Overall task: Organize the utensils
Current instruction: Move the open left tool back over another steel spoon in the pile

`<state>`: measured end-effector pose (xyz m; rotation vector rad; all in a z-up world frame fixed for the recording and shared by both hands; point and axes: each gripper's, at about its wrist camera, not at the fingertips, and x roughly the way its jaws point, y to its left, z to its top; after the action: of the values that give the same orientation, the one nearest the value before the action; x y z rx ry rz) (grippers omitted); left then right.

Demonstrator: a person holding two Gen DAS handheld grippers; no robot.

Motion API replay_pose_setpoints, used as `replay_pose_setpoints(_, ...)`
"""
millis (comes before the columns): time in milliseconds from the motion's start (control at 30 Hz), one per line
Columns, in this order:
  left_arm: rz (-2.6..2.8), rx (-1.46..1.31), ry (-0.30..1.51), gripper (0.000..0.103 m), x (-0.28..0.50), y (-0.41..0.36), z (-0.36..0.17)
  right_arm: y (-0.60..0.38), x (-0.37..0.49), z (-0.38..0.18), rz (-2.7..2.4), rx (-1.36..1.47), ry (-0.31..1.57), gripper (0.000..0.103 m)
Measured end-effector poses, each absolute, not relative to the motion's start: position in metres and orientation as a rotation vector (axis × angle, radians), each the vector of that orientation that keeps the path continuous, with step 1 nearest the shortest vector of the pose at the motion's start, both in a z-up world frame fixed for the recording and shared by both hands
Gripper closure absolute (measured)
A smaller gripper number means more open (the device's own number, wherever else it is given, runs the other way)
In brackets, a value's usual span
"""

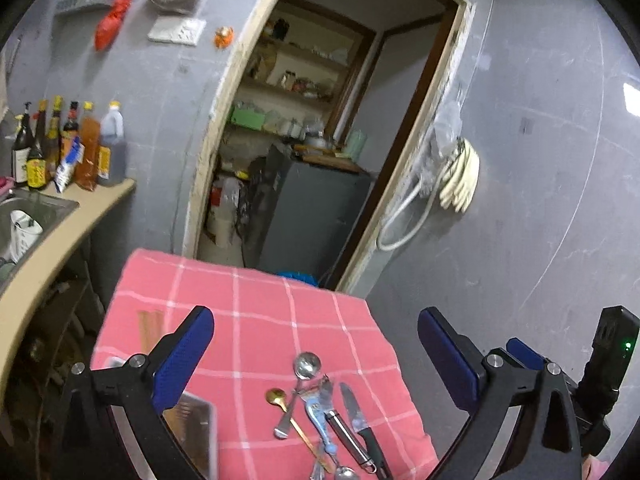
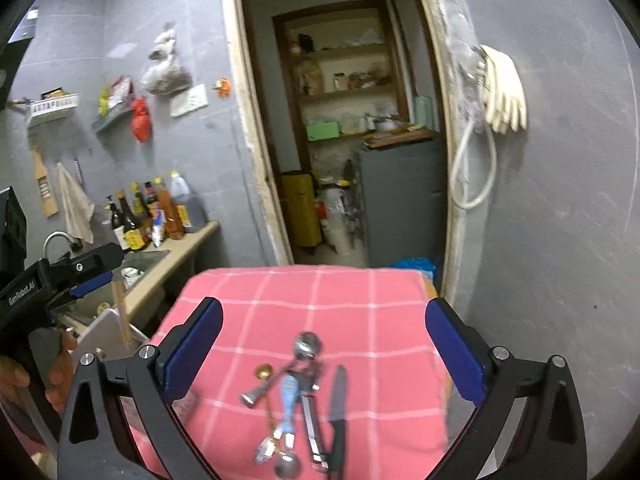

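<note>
A pile of utensils lies on a pink checked cloth (image 1: pixel 248 320) (image 2: pixel 360 304): a steel spoon (image 1: pixel 306 364) (image 2: pixel 307 346), a small gold spoon (image 1: pixel 277 397) (image 2: pixel 264 371), a blue-handled tool (image 1: pixel 318 412) (image 2: pixel 289 400), a steel peeler (image 1: pixel 348 436) (image 2: pixel 314 428) and a black-handled knife (image 1: pixel 360 416) (image 2: pixel 338 408). My left gripper (image 1: pixel 316 356) is open above the pile, empty. My right gripper (image 2: pixel 324 348) is open above it too, empty. The left gripper shows at the left of the right wrist view (image 2: pixel 86 276), beside wooden chopsticks (image 2: pixel 120 308) in a white holder (image 2: pixel 108 332).
A counter (image 1: pixel 52 240) with a steel sink (image 1: pixel 36 208) and sauce bottles (image 1: pixel 72 148) stands left of the table. An open doorway (image 2: pixel 340 140) with shelves and a grey cabinet (image 2: pixel 400 204) lies beyond. A shiny metal tray (image 1: pixel 196 428) sits at the cloth's near left.
</note>
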<state>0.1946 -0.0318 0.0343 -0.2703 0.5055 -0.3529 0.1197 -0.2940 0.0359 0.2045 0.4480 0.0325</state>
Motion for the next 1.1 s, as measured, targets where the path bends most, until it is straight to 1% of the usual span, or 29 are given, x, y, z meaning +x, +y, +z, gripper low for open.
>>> replay_pose_setpoints(300, -0.298, -0.211, 0.739, 0.001, 0.244, -0.08, -0.005, -0.336, 0.147, -0.022, 0.078, 0.259, 0.594, 0.003)
replay_pose_setpoints(467, -0.284, -0.243, 0.85, 0.001, 0.272, -0.092, -0.033, -0.342, 0.169, -0.061, 0.15, 0.279, 0.682, 0.004)
replay_pose_setpoints(500, -0.281, -0.248, 0.866, 0.003, 0.277, -0.094, -0.038, -0.342, 0.176, -0.069, 0.17, 0.286, 0.701, 0.008)
replay_pose_setpoints(533, -0.282, -0.252, 0.881, 0.007, 0.283, -0.096, -0.044, -0.341, 0.18, -0.075, 0.185, 0.291, 0.715, 0.017)
replay_pose_setpoints(567, -0.283, -0.252, 0.899, 0.009, 0.289, -0.099, -0.05, -0.34, 0.186, -0.083, 0.203, 0.296, 0.735, 0.023)
replay_pose_setpoints(600, -0.282, -0.248, 0.918, 0.013, 0.294, -0.102, -0.057, -0.338, 0.189, -0.09, 0.212, 0.298, 0.749, 0.031)
replay_pose_setpoints(633, -0.283, -0.241, 0.936, 0.019, 0.3, -0.105, -0.064, -0.336, 0.196, -0.098, 0.232, 0.304, 0.771, 0.035)
replay_pose_setpoints(667, -0.286, -0.236, 0.949, 0.021, 0.303, -0.107, -0.068, -0.334, 0.201, -0.105, 0.248, 0.31, 0.785, 0.037)
replay_pose_setpoints(700, -0.289, -0.23, 0.967, 0.025, 0.308, -0.11, -0.075, -0.332, 0.203, -0.109, 0.258, 0.316, 0.793, 0.041)
replay_pose_setpoints(733, -0.292, -0.221, 0.982, 0.028, 0.312, -0.112, -0.081, -0.329, 0.209, -0.116, 0.279, 0.326, 0.808, 0.048)
replay_pose_setpoints(800, -0.297, -0.209, 1.003, 0.033, 0.32, -0.118, -0.092, -0.322, 0.219, -0.128, 0.308, 0.333, 0.839, 0.055)
replay_pose_setpoints(867, -0.3, -0.205, 1.029, 0.036, 0.327, -0.123, -0.102, -0.316, 0.226, -0.139, 0.329, 0.337, 0.864, 0.06)
replay_pose_setpoints(933, -0.301, -0.199, 1.058, 0.041, 0.335, -0.126, -0.113, -0.309, 0.234, -0.15, 0.35, 0.343, 0.895, 0.068)
replay_pose_setpoints(967, -0.301, -0.196, 1.067, 0.042, 0.338, -0.127, -0.117, -0.306, 0.237, -0.155, 0.357, 0.342, 0.912, 0.07)
replay_pose_setpoints(1000, -0.303, -0.195, 1.078, 0.044, 0.341, -0.128, -0.121, -0.302, 0.24, -0.16, 0.364, 0.344, 0.927, 0.072)
replay_pose_setpoints(1100, -0.31, -0.196, 1.097, 0.045, 0.349, -0.131, -0.13, -0.295, 0.245, -0.169, 0.377, 0.355, 0.961, 0.072)
